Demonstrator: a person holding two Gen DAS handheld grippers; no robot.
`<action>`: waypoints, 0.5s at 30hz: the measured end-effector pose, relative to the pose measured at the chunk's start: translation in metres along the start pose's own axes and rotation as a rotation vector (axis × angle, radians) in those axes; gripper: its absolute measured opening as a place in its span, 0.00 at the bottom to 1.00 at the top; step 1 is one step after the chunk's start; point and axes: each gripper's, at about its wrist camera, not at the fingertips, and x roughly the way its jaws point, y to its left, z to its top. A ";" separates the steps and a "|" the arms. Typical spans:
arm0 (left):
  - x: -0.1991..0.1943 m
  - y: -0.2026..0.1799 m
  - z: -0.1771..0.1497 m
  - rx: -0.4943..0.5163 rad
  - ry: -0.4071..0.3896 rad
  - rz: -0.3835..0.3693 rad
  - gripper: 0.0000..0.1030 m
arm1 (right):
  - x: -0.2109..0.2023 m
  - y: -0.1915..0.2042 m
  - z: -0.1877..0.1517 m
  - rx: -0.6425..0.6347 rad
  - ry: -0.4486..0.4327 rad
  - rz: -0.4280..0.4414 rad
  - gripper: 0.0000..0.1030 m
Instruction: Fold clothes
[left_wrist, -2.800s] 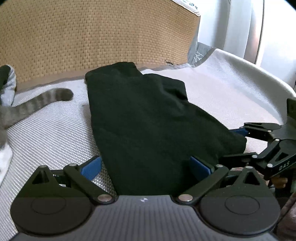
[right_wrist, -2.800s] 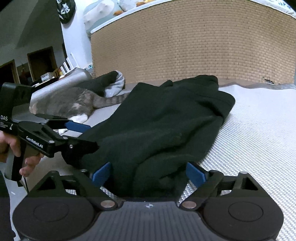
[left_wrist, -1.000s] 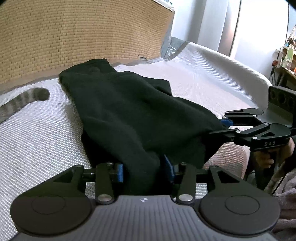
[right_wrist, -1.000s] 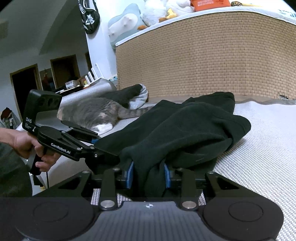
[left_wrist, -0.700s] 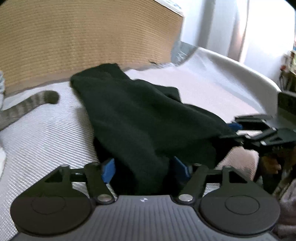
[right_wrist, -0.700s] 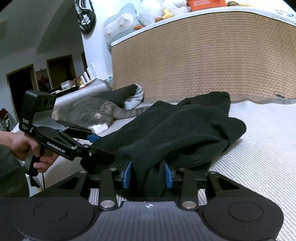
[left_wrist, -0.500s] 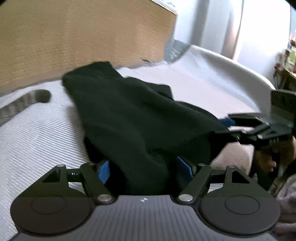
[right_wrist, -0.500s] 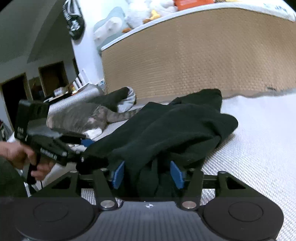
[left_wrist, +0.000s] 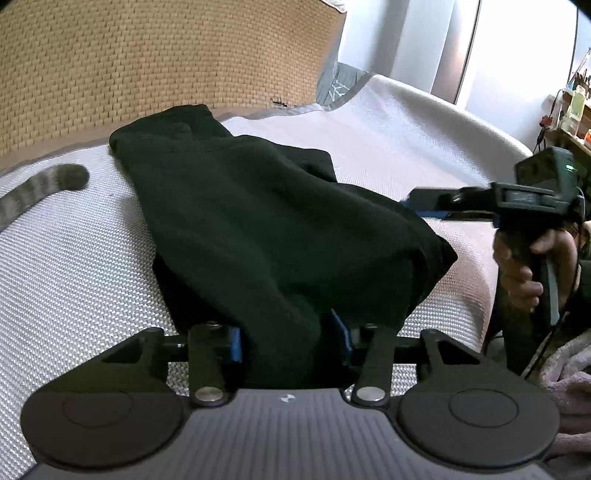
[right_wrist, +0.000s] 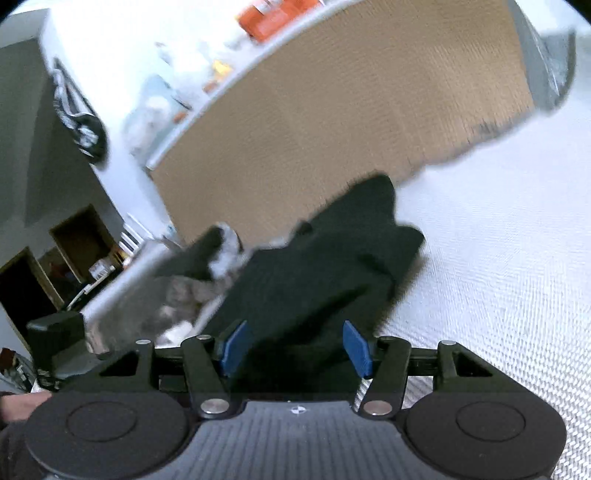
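Black, thick knit cloth fills the middle of both views: a dark garment (left_wrist: 258, 221) lies in a long bundle on the white woven mattress (left_wrist: 74, 258), running from the lower centre of the left wrist frame up toward the tan woven headboard (left_wrist: 147, 55) at the upper left. Its near end is bunched and lifted a little.

The left gripper (left_wrist: 286, 338) is clenched on that near end, its blue pads pressed into a thick gather of fabric at the bottom centre. The right gripper (right_wrist: 295, 345) has its blue pads spread apart, with the cloth lying loose between them and not pinched; this view is blurred, so finer detail is lost. In the left wrist view it shows at the right edge, a hand (left_wrist: 528, 266) on its handle, beside the garment's right corner.

The fabric looks soft, limp and fairly heavy for cloth; it will sag and drag, and doubled layers may slip over one another. A pinch through all layers at an outer corner or hem should hold better than one in mid-panel.

A cat's striped tail (left_wrist: 48, 188) lies on the mattress at the left, close to the garment, and could get caught under a swung fold.
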 end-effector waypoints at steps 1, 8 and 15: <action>0.000 -0.001 0.000 0.004 0.005 0.002 0.45 | 0.004 -0.002 -0.001 0.025 0.020 0.012 0.59; 0.004 -0.004 -0.003 0.030 0.063 0.020 0.45 | 0.025 0.002 -0.003 0.023 0.103 0.061 0.60; 0.006 -0.005 -0.003 0.033 0.078 0.018 0.47 | 0.030 0.009 -0.002 -0.031 0.101 0.056 0.64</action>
